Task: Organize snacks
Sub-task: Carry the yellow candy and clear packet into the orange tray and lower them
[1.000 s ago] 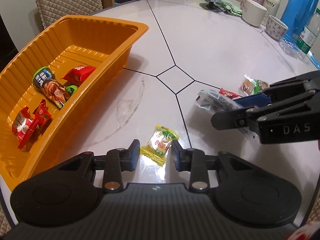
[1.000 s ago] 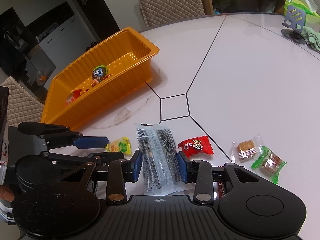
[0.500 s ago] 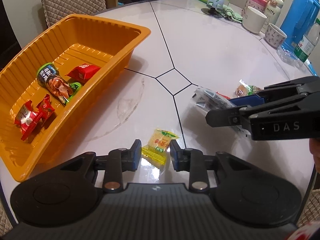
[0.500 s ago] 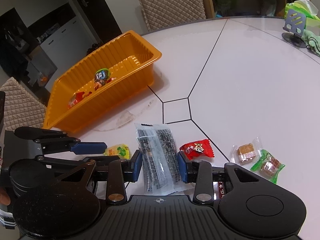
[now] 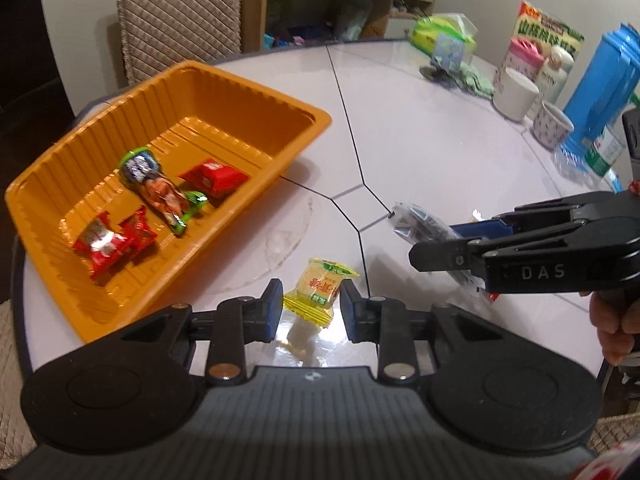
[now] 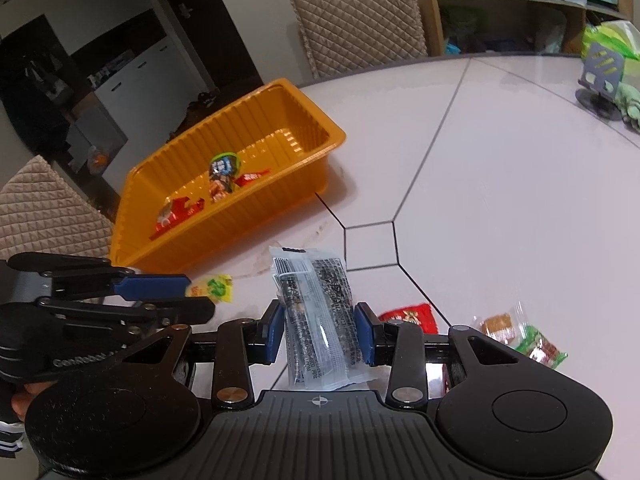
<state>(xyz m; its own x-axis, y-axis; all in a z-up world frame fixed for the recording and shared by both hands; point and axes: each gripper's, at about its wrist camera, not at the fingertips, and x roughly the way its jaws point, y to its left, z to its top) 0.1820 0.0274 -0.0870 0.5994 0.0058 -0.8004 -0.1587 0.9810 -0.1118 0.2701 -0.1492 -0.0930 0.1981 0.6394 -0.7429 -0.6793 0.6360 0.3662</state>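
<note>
The yellow snack packet [image 5: 319, 289] is pinched between the left gripper [image 5: 308, 307] pads, the orange tray [image 5: 280, 98] up-left; the right gripper [image 6: 320, 332] is clamped on the clear packet [image 6: 316, 312].

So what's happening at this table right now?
A person is sorting snacks into an orange tray with two handheld grippers. The left gripper is shut on a yellow candy packet, lifted clear of the table. The right gripper is shut on a clear black-speckled packet. Four wrapped snacks already lie in the tray; others remain loose on the table.
</note>
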